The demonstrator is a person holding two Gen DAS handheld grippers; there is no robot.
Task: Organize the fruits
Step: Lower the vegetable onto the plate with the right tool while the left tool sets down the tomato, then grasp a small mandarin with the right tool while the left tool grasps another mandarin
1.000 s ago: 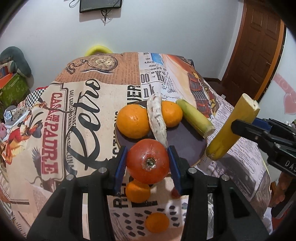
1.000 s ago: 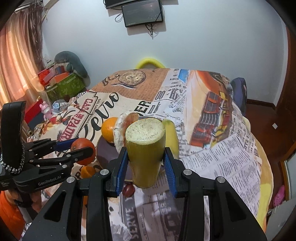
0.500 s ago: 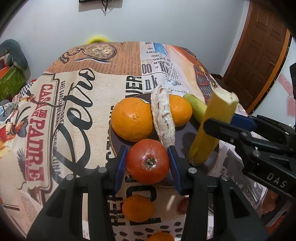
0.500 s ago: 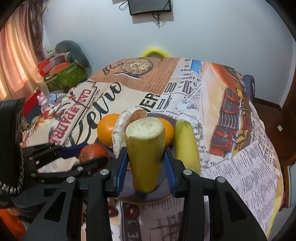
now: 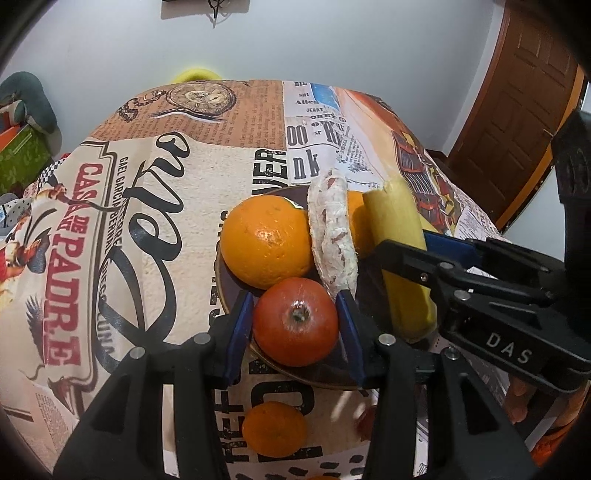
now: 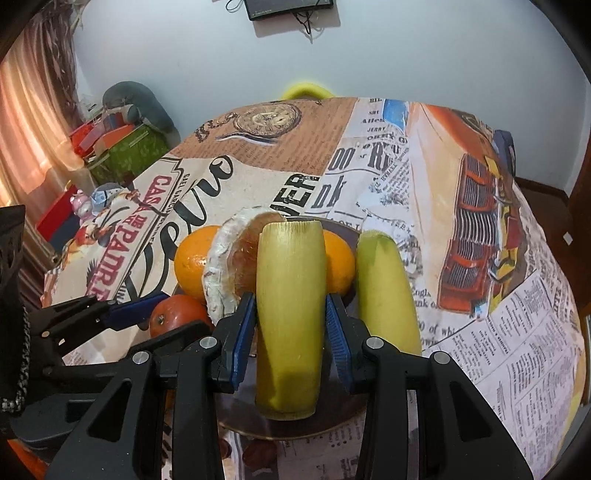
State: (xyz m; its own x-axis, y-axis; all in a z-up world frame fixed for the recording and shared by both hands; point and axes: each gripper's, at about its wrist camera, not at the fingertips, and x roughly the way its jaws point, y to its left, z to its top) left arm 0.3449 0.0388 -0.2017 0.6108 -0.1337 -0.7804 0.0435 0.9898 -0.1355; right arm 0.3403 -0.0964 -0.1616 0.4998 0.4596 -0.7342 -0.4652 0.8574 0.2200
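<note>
White walls close the room behind a table (image 5: pixel 155 206) covered with a collage-print cloth of newspaper clippings, a pocket watch, red lettering and an orange truck. On the wall hangs a dark screen (image 6: pixel 290 8) with dangling cables, a brown wooden door (image 5: pixel 517 110) stands to the right, and to the left a pink curtain (image 6: pixel 26 122) hangs beside a heap of boxes and a grey cushion. A yellow chair back (image 6: pixel 306 90) peeks over the table's far edge.

On the cloth sits one dark round plate (image 6: pixel 332 417). It holds two oranges, a large one (image 5: pixel 267 240) on the left and another (image 6: pixel 338 264) partly hidden at the back, with a white netted wedge of fruit (image 5: pixel 332 236) leaning between them. Two yellow-green corn-like cobs are also there: one (image 6: pixel 388 288) lies along the plate's right side, the other (image 6: pixel 290 314) stands tilted on the plate, pinched at mid-length by the right gripper (image 6: pixel 291 332). The left gripper (image 5: pixel 295 325) clamps one red tomato (image 5: pixel 295 326) at the plate's near edge, just beside the large orange.

Off the plate, on the near cloth, lie one small tangerine (image 5: pixel 274 424), the orange rim of another fruit at the picture's bottom edge, and a small dark red fruit (image 6: pixel 258 452), blurred.
</note>
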